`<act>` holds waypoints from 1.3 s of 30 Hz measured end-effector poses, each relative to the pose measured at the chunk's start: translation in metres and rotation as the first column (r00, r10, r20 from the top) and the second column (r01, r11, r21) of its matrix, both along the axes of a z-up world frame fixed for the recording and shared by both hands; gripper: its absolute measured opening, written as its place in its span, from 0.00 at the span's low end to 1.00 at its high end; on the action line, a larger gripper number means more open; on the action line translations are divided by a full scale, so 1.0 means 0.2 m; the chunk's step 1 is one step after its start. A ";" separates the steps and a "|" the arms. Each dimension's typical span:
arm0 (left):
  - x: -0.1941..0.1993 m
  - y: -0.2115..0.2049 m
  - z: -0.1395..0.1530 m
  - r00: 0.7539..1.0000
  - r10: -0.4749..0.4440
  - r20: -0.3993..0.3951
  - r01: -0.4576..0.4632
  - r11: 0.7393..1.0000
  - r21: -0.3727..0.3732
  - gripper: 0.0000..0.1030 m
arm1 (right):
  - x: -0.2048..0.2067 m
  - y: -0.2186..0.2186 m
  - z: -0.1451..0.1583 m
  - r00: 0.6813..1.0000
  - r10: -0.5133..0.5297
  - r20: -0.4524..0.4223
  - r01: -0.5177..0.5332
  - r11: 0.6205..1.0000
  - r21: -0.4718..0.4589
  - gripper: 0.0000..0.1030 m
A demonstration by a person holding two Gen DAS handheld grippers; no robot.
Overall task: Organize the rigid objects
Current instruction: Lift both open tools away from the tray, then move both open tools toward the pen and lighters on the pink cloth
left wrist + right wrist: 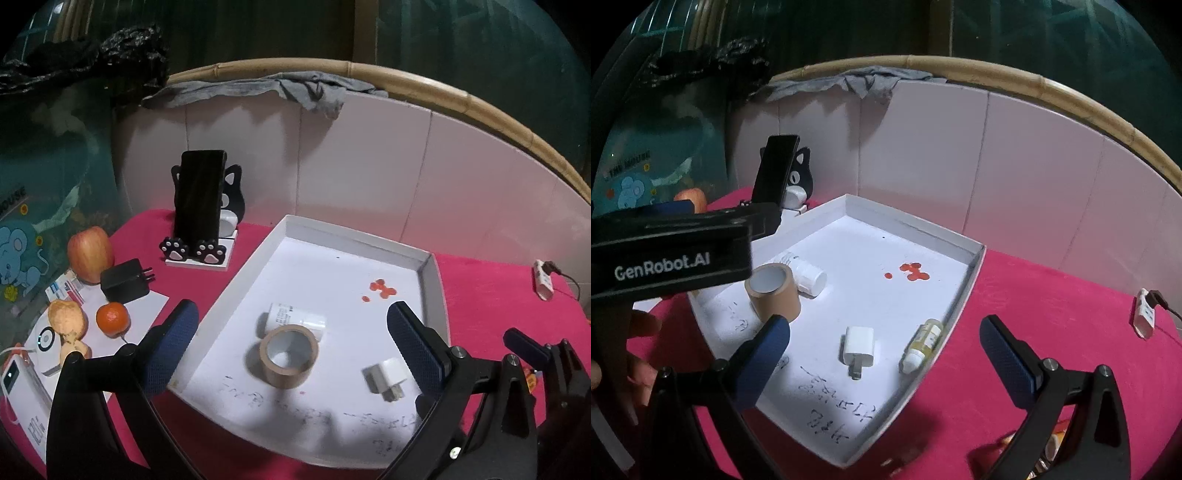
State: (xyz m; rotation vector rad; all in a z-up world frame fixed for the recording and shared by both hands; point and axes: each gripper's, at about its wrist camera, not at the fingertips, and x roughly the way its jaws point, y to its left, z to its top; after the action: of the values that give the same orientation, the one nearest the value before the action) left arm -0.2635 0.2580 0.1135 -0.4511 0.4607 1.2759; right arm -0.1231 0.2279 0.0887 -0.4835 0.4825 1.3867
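A white tray (pixel 430 291) lies on the pink cloth. In it are a brown tape roll (pixel 289 356), a white bottle on its side (pixel 297 319) and a white charger plug (pixel 386 376). My left gripper (pixel 291 310) hovers open above the tape roll and holds nothing. In the right wrist view the tray (pixel 971 273) also holds a small yellow dropper bottle (pixel 921 345) against its right wall, beside the plug (pixel 858 347). My right gripper (pixel 882 325) stands open and empty over the tray's near right part. The left gripper's black casing (pixel 676 254) fills that view's left.
Left of the tray stand a phone on a cat-shaped stand (pixel 201 199), an apple (pixel 90 253), a black charger (pixel 125 284), an orange (pixel 112 318), orange peel (pixel 68 325) and a power bank (pixel 26 398). A power strip (pixel 1145 314) lies far right. Red stains (pixel 912 273) mark the tray floor.
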 end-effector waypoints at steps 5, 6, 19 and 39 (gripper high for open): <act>0.03 -0.07 0.03 1.000 -0.028 0.015 0.027 0.999 0.017 1.00 | 0.07 -0.12 0.06 0.999 -0.044 0.008 0.043 0.998 0.054 1.00; 0.04 -0.08 0.04 0.999 -0.033 0.015 0.032 0.999 0.021 1.00 | 0.10 -0.16 0.07 0.998 -0.060 0.009 0.059 0.996 0.068 1.00; 0.19 -0.21 0.10 0.993 -0.117 -0.005 0.117 0.992 0.054 1.00 | 0.51 -0.60 0.15 0.956 -0.288 -0.049 0.292 0.942 0.164 1.00; 0.68 -0.54 -0.22 0.826 -0.564 0.008 0.559 0.816 -0.148 1.00 | 1.00 -0.90 -0.18 0.861 -0.447 -0.243 0.448 0.892 -0.057 1.00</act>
State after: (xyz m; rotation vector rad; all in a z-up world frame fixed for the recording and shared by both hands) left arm -0.1277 0.1508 0.0701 -0.3732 0.6646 0.6751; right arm 0.0768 0.0487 0.0521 -0.1724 0.7492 0.9961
